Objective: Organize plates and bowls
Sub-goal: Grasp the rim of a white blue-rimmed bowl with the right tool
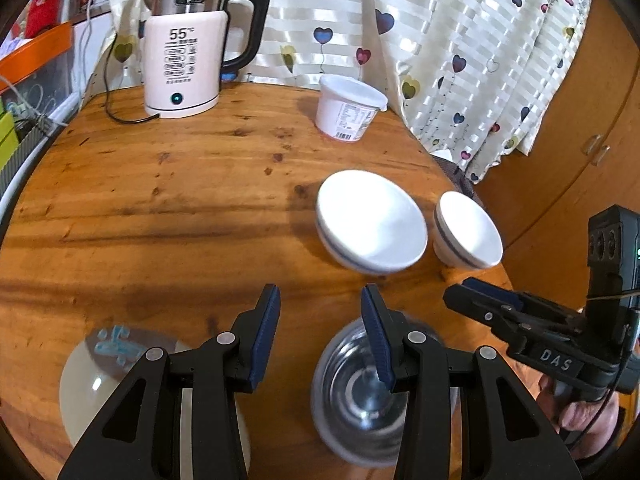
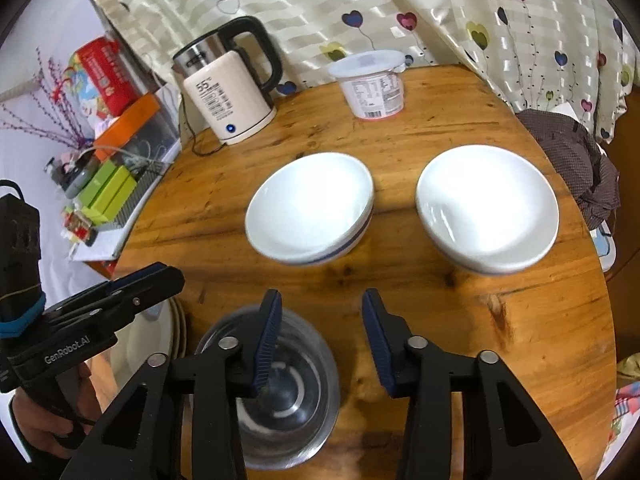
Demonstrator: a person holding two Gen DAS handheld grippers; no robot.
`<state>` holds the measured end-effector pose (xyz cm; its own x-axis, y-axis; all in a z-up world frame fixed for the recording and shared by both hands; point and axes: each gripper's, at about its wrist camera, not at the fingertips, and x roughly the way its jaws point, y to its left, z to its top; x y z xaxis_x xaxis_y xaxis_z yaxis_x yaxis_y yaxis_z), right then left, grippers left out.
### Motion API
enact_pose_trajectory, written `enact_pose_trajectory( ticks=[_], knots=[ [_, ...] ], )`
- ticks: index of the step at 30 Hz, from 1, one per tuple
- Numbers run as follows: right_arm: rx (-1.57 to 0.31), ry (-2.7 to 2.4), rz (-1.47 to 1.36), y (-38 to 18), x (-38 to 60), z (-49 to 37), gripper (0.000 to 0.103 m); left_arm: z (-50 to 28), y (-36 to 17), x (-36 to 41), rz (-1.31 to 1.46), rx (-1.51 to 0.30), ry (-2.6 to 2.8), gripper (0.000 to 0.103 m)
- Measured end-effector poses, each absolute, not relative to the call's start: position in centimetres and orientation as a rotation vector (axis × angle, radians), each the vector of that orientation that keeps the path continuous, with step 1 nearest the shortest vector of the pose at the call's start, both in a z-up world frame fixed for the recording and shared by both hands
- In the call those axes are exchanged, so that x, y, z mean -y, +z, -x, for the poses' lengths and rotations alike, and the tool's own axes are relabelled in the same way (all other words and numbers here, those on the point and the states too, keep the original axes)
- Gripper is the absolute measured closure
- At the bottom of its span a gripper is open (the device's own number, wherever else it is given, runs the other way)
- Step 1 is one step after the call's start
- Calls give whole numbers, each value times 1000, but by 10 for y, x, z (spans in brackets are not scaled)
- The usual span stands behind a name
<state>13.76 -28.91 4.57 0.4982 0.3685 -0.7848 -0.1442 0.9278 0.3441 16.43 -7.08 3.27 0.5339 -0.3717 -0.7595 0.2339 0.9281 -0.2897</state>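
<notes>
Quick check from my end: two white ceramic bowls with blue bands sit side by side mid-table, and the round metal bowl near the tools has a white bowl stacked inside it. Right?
Not quite. The round metal bowl is empty, as the right wrist view shows. The two white ceramic bowls with blue bands do sit side by side mid-table.

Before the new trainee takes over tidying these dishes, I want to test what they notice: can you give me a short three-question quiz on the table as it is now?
1. True or false: the two white bowls are stacked.
2. Which dish lies nearest the right gripper? A) steel bowl B) lidded tub C) kettle
3. Fill in: the pale plate lies under the ____ gripper.

Key: 1 false, they sit side by side, apart. 2 A, one finger hangs above it, not gripping. 3 left; both grippers are open and empty.
</notes>
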Motion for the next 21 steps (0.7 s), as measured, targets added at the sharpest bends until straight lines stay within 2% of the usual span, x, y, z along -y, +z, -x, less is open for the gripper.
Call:
enact_pose_trajectory(
  ticks=[3,7,21],
  knots=[
    [-1004,305,-257,44,291,-147,72,-179,30,76,175,-953,-364,60],
    [-1008,296,-274,40,293,-159,75,-192,28,82,189,-963,-374,60],
    [-1015,270,-310,30,298,-188,81,-227,10,97,224,-1001,-410,60]
  ],
)
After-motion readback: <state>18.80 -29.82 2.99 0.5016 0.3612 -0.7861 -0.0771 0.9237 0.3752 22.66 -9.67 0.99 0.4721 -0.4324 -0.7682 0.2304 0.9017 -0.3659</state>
